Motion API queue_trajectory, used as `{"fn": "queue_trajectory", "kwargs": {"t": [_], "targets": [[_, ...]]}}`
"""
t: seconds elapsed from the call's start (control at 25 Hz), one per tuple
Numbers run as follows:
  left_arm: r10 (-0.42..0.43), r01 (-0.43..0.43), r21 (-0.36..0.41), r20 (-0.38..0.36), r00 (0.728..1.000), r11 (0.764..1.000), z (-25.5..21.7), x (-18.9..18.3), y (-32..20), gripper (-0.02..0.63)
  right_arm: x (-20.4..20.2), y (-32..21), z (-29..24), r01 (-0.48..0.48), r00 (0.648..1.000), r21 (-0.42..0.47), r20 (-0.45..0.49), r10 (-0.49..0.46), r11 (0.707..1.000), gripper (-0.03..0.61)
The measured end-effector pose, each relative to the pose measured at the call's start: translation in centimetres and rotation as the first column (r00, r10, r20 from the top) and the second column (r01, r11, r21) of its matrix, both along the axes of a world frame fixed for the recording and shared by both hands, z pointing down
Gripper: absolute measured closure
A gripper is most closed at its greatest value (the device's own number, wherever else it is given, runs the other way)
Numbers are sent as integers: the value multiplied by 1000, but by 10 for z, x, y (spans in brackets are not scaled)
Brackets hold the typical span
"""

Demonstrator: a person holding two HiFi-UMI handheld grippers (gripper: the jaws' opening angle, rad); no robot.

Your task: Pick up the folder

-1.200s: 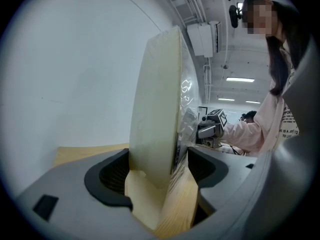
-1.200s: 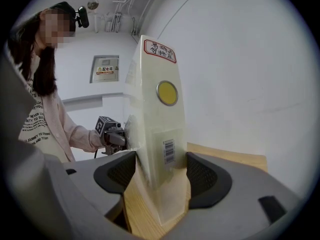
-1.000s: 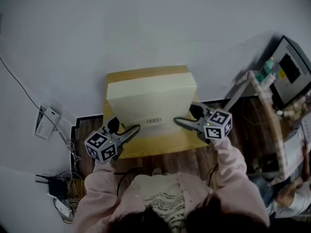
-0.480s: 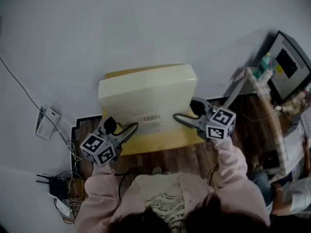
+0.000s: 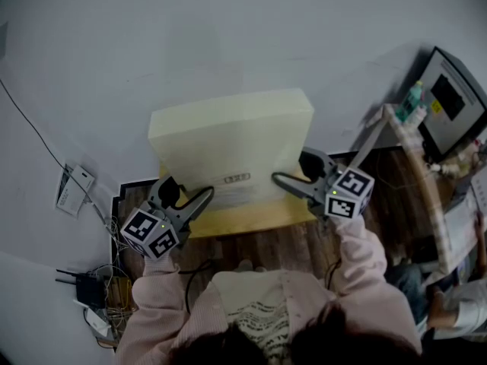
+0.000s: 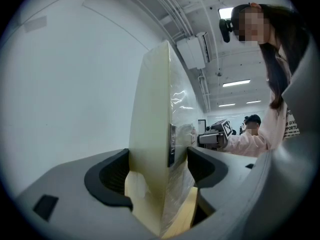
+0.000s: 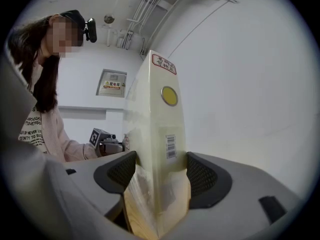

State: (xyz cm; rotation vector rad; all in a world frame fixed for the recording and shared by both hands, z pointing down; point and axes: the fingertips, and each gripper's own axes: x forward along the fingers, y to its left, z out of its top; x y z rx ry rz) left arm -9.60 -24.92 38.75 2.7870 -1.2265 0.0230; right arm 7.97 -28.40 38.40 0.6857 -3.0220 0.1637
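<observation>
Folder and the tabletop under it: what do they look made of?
The folder is pale cream and matte, stiff board or plastic, I can't tell which; it stays flat though held only at two edges. A glossy clear film wraps it, shown by wrinkles and glare. The tabletop is tan and smooth, likely wood or laminate.

This looks like a work room or a lab, not a home. The walls (image 5: 228, 29) are plain white. Bare pipes (image 6: 170, 11) and long lights (image 6: 244, 83) run across the ceiling. A grey power box (image 7: 114, 82) hangs on one wall. Wires (image 5: 114, 238) lie on the wood floor (image 5: 384, 185). Another person (image 6: 250, 131) works at the back.
</observation>
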Motion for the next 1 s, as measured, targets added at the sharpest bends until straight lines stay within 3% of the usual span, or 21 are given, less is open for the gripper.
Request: {"fn": "queue_trajectory", "kwargs": {"t": [0.44, 1.0], "targets": [[-6, 9, 59, -55, 998, 998, -30, 0, 7, 238, 1, 9, -34, -56, 996, 50, 76, 52, 997, 267], [-3, 6, 73, -38, 999, 997, -33, -2, 7, 239, -3, 11, -38, -73, 996, 92, 63, 67, 993, 268]]}}
